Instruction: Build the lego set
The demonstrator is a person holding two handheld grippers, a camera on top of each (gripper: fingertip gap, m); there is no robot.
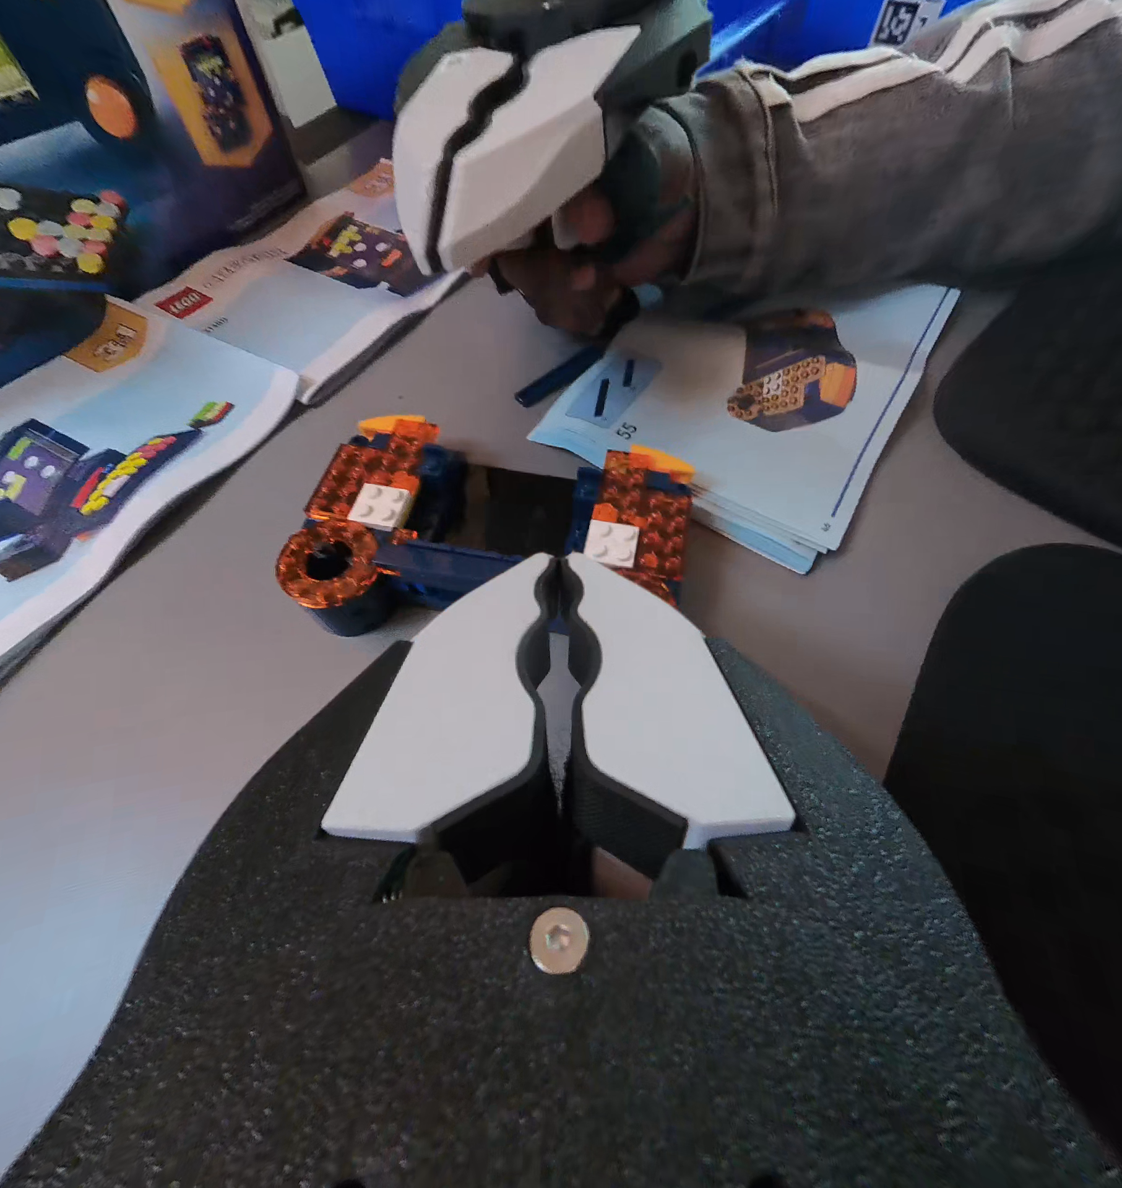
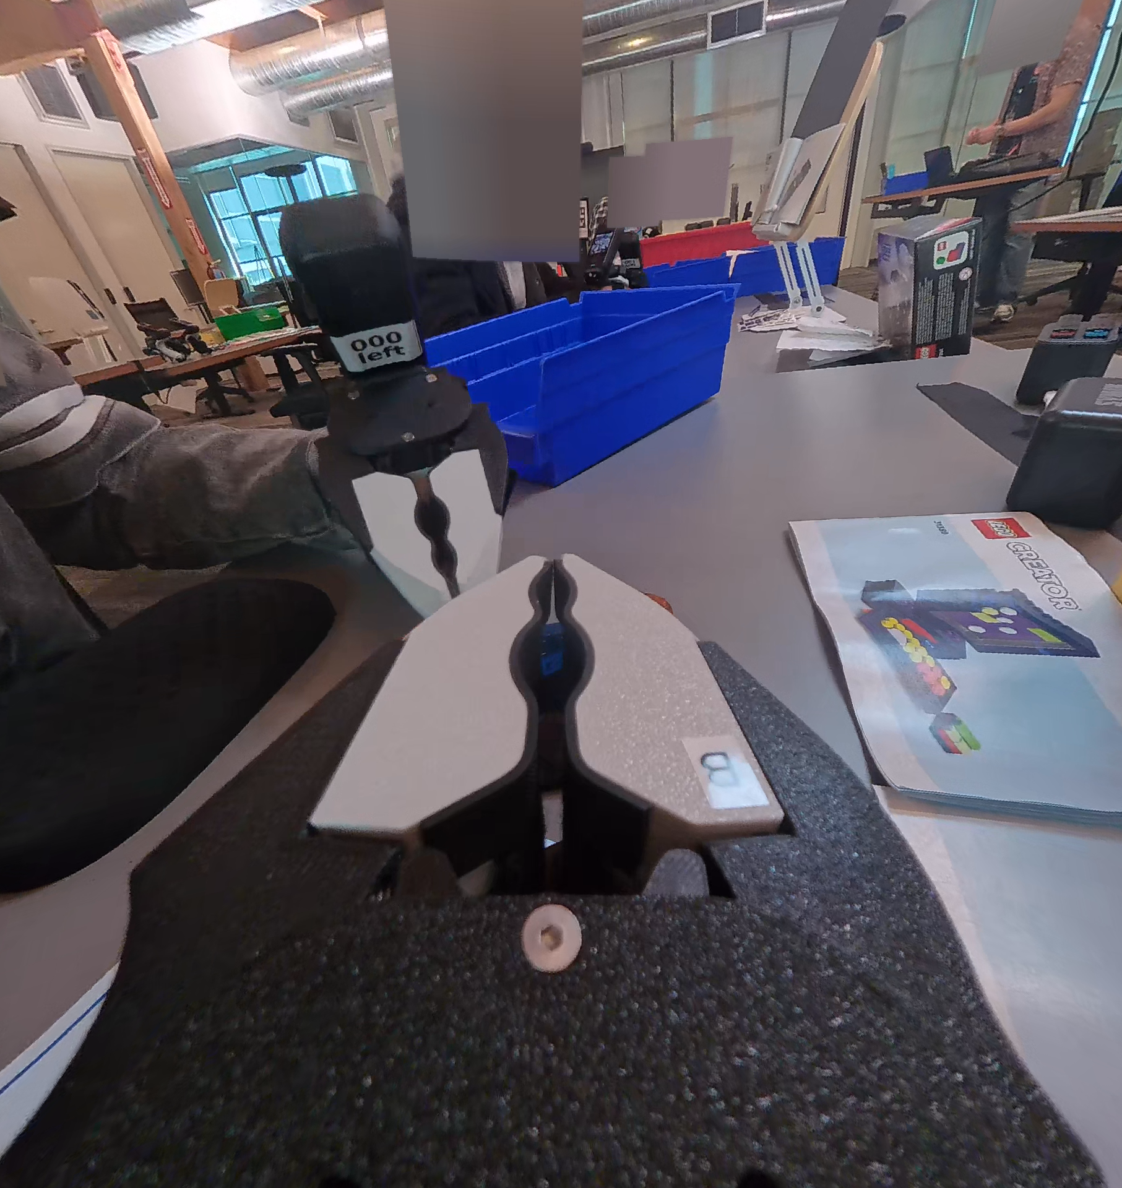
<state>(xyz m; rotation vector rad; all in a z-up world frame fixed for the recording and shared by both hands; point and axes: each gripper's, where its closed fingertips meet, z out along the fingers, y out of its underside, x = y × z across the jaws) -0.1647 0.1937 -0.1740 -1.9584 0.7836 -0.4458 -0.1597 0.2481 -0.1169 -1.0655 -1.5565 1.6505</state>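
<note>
A brick model (image 1: 416,508) of dark blue bricks, clear orange plates and two white plates lies on the grey table (image 1: 191,675), with an orange ring (image 1: 326,566) at its left end. My left gripper (image 1: 557,562) is shut, with its tips just above the model's near edge and nothing between them. It also shows shut in the right wrist view (image 2: 450,588). My right gripper (image 2: 553,564) is shut; a blue brick shows through the gap behind its tips. In the left wrist view it (image 1: 445,257) hangs above the table beyond the model, held by a hand in a grey sleeve.
An open instruction booklet (image 1: 770,411) lies right of the model, with a thin dark blue rod (image 1: 558,376) at its edge. More booklets (image 1: 127,437) and printed boxes (image 1: 211,109) are at the left. Blue bins (image 2: 597,379), black boxes (image 2: 1085,450) and a black chair (image 1: 1059,771) stand around. Left tips to right tips: about 8 centimetres.
</note>
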